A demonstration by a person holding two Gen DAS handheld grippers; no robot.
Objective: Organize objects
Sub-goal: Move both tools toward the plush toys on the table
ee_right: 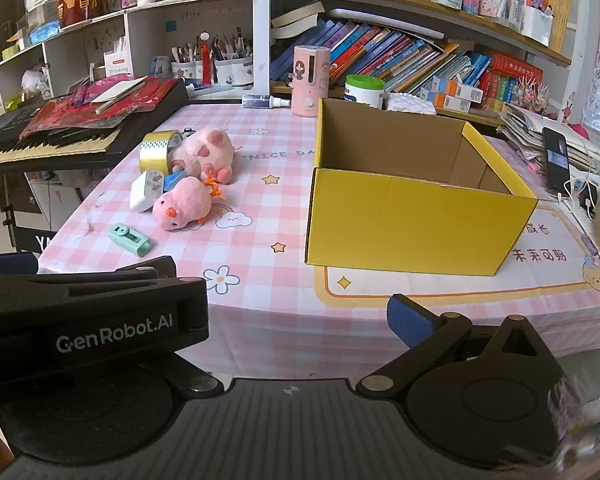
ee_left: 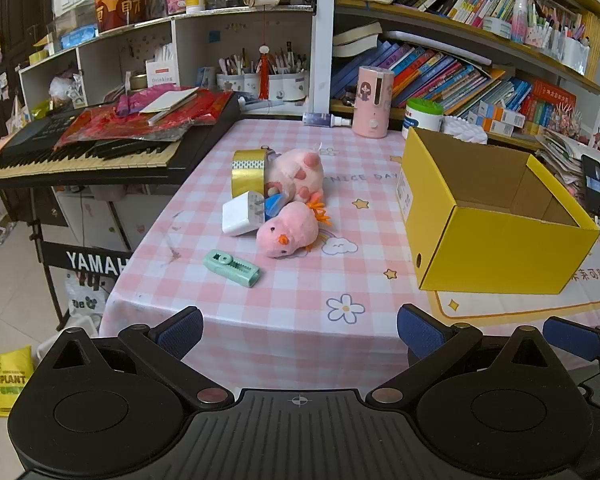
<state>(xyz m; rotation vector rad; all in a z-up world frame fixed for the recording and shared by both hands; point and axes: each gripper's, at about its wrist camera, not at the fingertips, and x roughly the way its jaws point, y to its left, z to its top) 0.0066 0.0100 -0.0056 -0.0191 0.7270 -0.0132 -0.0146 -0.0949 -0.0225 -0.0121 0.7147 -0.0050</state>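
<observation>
A pile lies on the pink checked tablecloth: a pink chick plush, a pink pig plush, a gold tape roll, a white charger plug and a small blue item between them. A mint green correction tape lies nearer. An open yellow cardboard box stands to the right and looks empty. My left gripper is open and empty, held before the table's front edge. My right gripper is open and empty; its left finger is hidden behind the left gripper's body.
A Yamaha keyboard covered with red papers sticks out over the table's left edge. A pink dispenser, a spray bottle and a green-lidded tub stand at the back. Bookshelves rise behind. A phone and cables lie right of the box.
</observation>
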